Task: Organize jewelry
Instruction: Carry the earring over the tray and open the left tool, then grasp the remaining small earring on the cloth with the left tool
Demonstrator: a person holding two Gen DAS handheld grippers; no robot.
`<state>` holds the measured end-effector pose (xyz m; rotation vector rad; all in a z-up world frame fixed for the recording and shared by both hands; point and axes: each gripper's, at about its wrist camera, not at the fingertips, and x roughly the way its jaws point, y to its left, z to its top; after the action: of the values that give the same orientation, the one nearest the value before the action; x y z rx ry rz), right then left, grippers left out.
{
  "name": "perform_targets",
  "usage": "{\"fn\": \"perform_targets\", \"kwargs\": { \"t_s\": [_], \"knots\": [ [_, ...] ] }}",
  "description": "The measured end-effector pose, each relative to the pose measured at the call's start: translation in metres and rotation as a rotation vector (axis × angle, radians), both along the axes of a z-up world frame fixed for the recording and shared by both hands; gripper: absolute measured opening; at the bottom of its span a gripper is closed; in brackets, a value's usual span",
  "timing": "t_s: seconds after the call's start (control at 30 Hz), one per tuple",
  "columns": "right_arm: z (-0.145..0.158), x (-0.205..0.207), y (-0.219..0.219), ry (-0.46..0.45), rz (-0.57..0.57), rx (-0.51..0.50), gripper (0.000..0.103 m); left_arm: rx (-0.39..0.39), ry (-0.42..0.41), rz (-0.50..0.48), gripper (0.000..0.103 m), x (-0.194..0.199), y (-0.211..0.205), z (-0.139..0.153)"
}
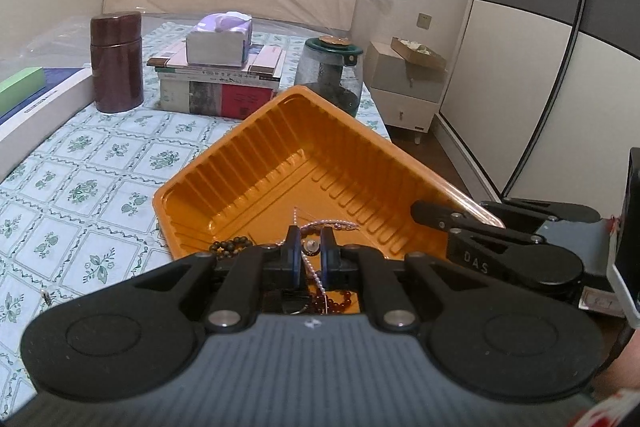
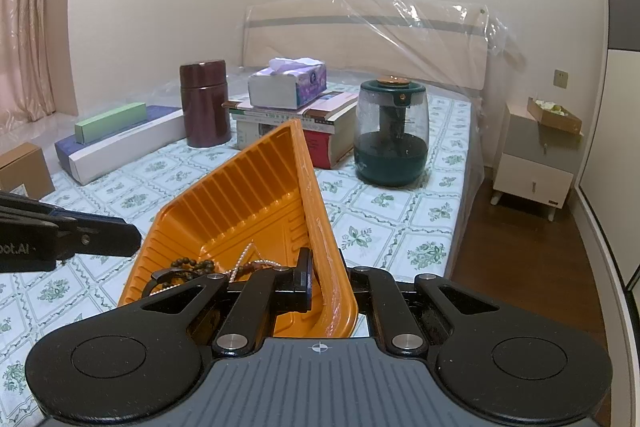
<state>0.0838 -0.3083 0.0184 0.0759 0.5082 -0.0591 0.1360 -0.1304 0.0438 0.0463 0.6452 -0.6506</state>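
Between the blue pads of the left gripper (image 1: 308, 250) we see a thin string of small white pearls (image 1: 311, 269); the jaws are nearly closed on it, above the ribbed orange plastic tray (image 1: 280, 163). Dark brown bead bracelets (image 1: 232, 247) lie in the tray's near corner. Our right gripper (image 2: 326, 281) is closed on the tray's side wall, tilted downward. Behind the tray on the flowered bed sheet (image 1: 80, 179) stand a stack of books (image 1: 218, 87), a dark red canister (image 1: 116, 61) and a green glass jar (image 1: 330, 75).
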Motion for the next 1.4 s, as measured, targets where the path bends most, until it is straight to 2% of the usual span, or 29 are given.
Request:
{"fn": "perform_targets", "kwargs": {
  "t_s": [0.23,0.3,0.33,0.43,0.9,1.1,1.2,1.27,1.4],
  "knots": [
    [0.0,0.0,-0.001,0.001,0.0,0.0,0.008,-0.002,0.018,0.005,0.009,0.002,-0.001,-0.003],
    [0.0,0.0,-0.001,0.001,-0.001,0.0,0.008,-0.002,0.02,0.009,0.012,0.003,0.001,-0.004],
    [-0.001,0.0,-0.001,0.001,-0.001,0.0,0.008,-0.003,0.02,0.011,0.017,0.003,0.001,-0.004],
    [-0.001,0.0,-0.001,0.001,-0.001,0.001,0.008,-0.008,0.015,0.023,0.017,0.004,0.007,-0.004],
    [-0.005,-0.002,-0.002,0.003,-0.005,0.005,0.008,0.019,0.007,0.293,0.019,0.018,0.105,-0.007],
    [-0.005,-0.002,-0.003,0.004,-0.006,0.004,0.008,0.068,0.014,0.394,0.019,0.018,0.143,-0.021],
    [-0.005,-0.002,-0.003,0.004,-0.005,0.004,0.008,0.089,0.011,0.431,0.022,0.02,0.157,-0.029],
    [-0.005,-0.002,-0.003,0.004,-0.006,0.004,0.008,0.109,-0.001,0.452,0.029,0.022,0.165,-0.035],
    [-0.005,-0.003,-0.003,0.008,-0.008,0.006,0.008,0.115,-0.005,0.478,0.029,0.03,0.175,-0.047]
  ]
}}
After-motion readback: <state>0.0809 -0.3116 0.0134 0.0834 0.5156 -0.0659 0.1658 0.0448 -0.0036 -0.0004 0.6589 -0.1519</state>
